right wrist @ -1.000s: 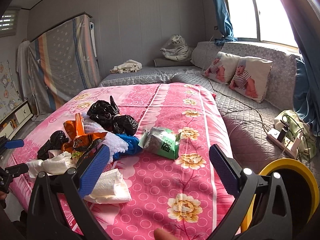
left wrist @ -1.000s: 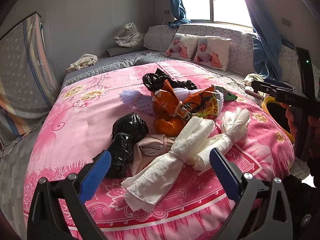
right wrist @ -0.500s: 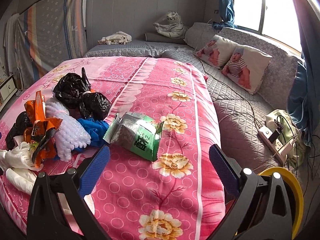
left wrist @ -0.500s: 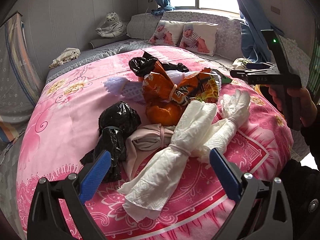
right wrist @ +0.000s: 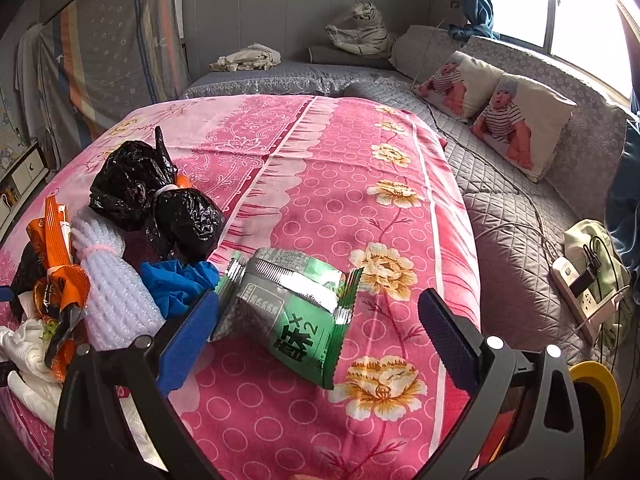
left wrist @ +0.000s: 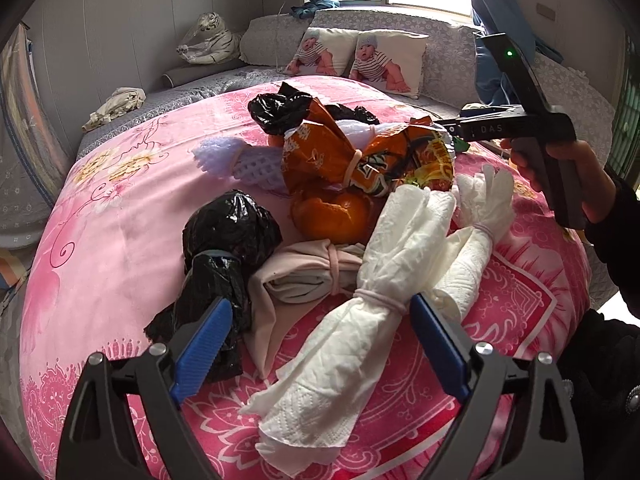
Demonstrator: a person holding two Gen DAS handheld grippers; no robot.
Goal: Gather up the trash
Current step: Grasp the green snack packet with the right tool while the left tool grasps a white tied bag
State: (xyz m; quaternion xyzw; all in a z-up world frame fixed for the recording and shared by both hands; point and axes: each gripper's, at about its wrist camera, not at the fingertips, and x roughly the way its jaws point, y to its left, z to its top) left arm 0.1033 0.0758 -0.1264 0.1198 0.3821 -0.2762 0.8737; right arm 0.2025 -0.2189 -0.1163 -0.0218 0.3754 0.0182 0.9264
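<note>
Trash lies heaped on the pink blanket [right wrist: 352, 184] of the bed; the left tool [left wrist: 320, 320] gapes above a tissue roll [left wrist: 344, 344] near the front edge; the right tool [right wrist: 320, 324] gapes over a green packet [right wrist: 296, 316]; two pillows [right wrist: 500, 108] and a toy tiger [right wrist: 360, 28] line the grey far side under the window [right wrist: 576, 12].

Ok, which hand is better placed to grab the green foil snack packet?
Right. The right claw is open, with the green foil snack packet lying between its fingers. The left claw faces the white tissue bundle.

We see: bedspread [right wrist: 340, 184] pink, floral | wrapper [right wrist: 296, 320] green-silver | bags [left wrist: 228, 236] black | tissue bundles [left wrist: 360, 320] white | pillows [right wrist: 520, 128] baby-print
</note>
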